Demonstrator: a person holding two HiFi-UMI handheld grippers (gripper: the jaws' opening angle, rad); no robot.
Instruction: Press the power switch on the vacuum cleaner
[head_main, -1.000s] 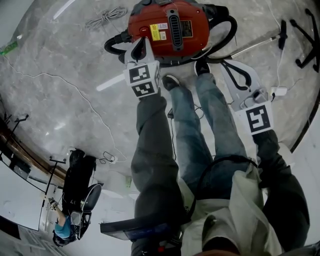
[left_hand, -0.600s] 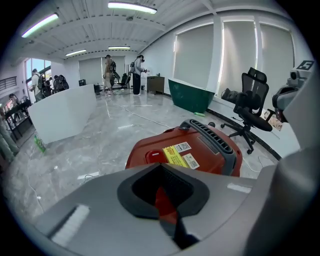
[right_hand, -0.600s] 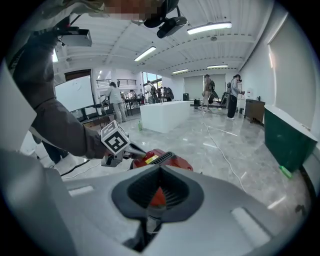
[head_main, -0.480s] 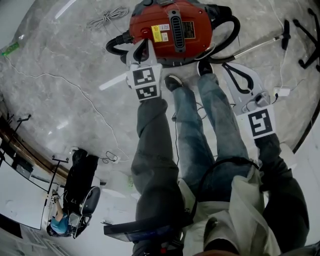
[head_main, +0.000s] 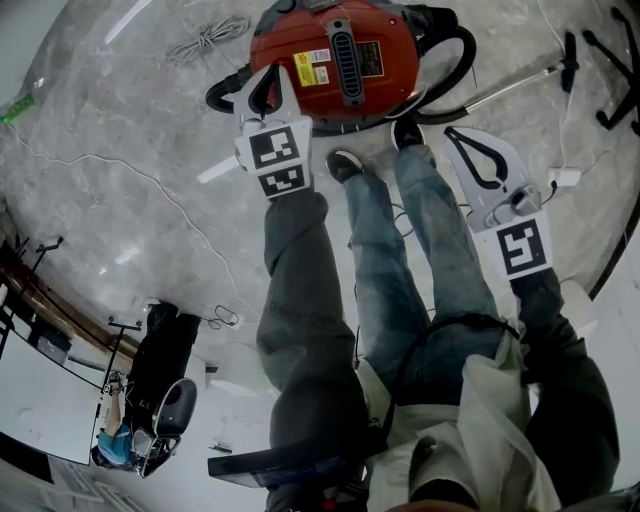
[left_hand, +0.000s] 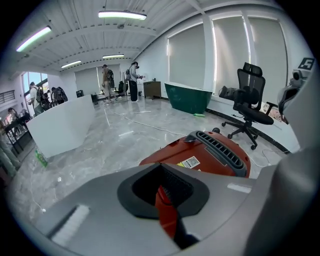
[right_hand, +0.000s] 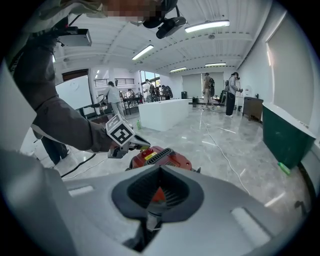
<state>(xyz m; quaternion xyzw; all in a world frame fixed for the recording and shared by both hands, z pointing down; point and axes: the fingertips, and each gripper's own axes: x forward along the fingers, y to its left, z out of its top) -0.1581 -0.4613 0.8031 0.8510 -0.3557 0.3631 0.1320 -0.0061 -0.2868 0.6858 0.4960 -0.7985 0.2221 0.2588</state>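
The red vacuum cleaner (head_main: 335, 60) stands on the floor at the top of the head view, a black grille down its middle and a yellow label on its left. My left gripper (head_main: 277, 72) is shut and hangs over the vacuum's left shoulder beside that label. In the right gripper view its tip sits just above a red switch (right_hand: 145, 154) on the vacuum (right_hand: 167, 159). In the left gripper view, the vacuum (left_hand: 210, 155) lies close beyond the shut left gripper (left_hand: 165, 172). My right gripper (head_main: 455, 132) is shut and empty, held right of the vacuum above the floor.
A black hose (head_main: 455, 70) loops round the vacuum's right side and a metal wand (head_main: 510, 92) runs off to the right. The person's shoes (head_main: 342, 163) stand just before the vacuum. A coiled cable (head_main: 210, 38) lies at the back left, an office chair (left_hand: 252, 102) beyond.
My left gripper has shifted slightly left and farther onto the vacuum's left side. The right gripper has hardly moved.
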